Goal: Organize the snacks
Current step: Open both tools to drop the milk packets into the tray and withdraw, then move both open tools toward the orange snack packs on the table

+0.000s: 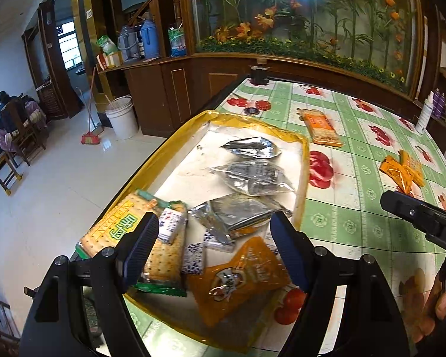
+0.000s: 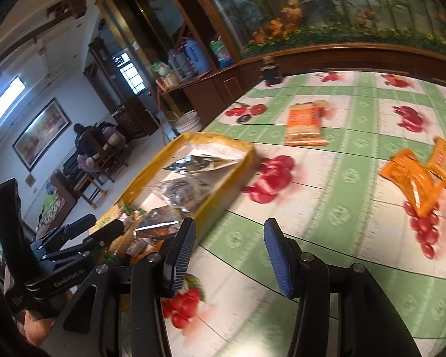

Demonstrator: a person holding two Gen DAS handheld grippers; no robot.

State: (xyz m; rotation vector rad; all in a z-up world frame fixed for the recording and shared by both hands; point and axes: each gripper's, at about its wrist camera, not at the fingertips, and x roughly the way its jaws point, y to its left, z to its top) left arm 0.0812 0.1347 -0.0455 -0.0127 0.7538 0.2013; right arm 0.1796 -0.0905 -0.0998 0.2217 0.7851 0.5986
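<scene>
Yellow tray (image 1: 304,160); orange packet (image 1: 238,279); green-white fruit-print tablecloth (image 1: 356,208).

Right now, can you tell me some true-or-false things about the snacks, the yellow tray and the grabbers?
1. The left gripper squeezes the orange packet. False: its jaws stand open above the shallow yellow tray, holding nothing.
2. Silver foil packets lie inside the tray. True.
3. The right gripper is open with only the green checked tablecloth between its fingers. True.
4. Every snack is already in the tray. False: the orange cracker pack and the orange sachets lie on the tablecloth.
</scene>
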